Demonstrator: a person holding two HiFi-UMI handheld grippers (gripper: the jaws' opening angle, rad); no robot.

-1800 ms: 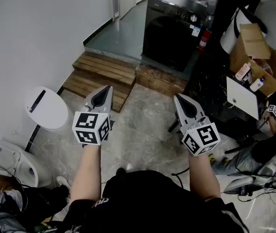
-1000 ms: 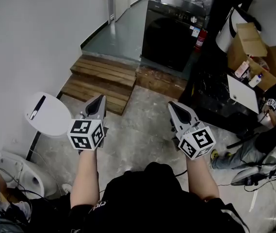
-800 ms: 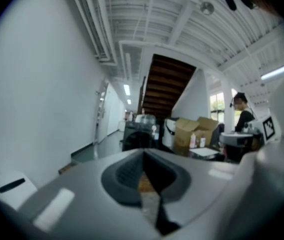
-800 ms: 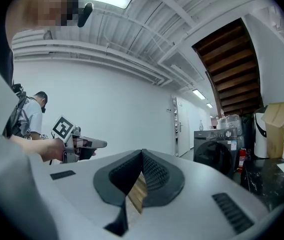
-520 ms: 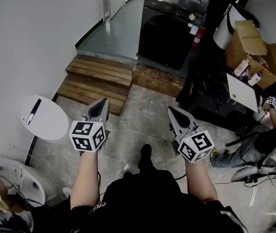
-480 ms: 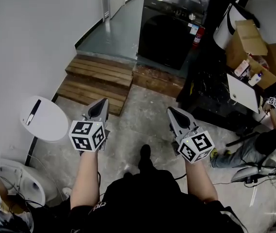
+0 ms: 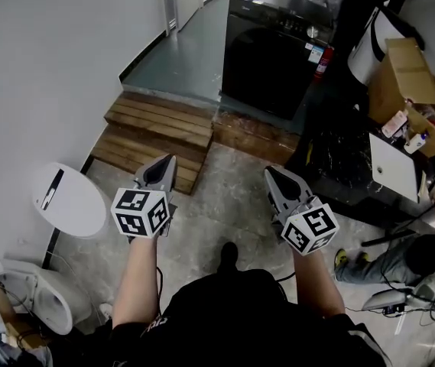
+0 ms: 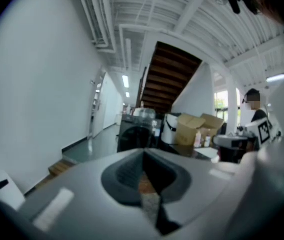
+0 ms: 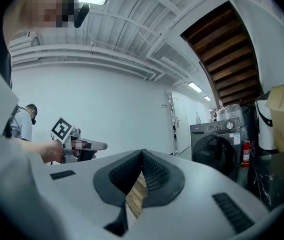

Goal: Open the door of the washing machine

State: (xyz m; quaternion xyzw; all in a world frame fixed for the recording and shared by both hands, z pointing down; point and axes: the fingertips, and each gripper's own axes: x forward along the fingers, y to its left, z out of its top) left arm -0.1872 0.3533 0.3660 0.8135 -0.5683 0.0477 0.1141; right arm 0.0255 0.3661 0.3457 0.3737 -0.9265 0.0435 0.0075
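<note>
The dark front-loading washing machine (image 7: 267, 52) stands on the raised floor beyond the wooden steps, its round door shut. It shows far ahead in the left gripper view (image 8: 134, 136) and at the right in the right gripper view (image 9: 216, 149). My left gripper (image 7: 169, 159) and right gripper (image 7: 271, 171) are held side by side over the stone floor, well short of the machine. Both point towards it. The jaws of the left gripper (image 8: 142, 151) and the right gripper (image 9: 142, 151) are shut with nothing between them.
Wooden steps (image 7: 160, 132) lie between me and the machine. A white round-topped unit (image 7: 68, 199) stands at the left wall. A dark counter (image 7: 347, 159), cardboard boxes (image 7: 412, 71) and a red fire extinguisher (image 7: 323, 60) are at the right. Another person's hand holds a gripper (image 9: 64, 139).
Both grippers and I have moved forward towards the steps and the machine, which now looks slightly nearer. The jaws stay shut.
</note>
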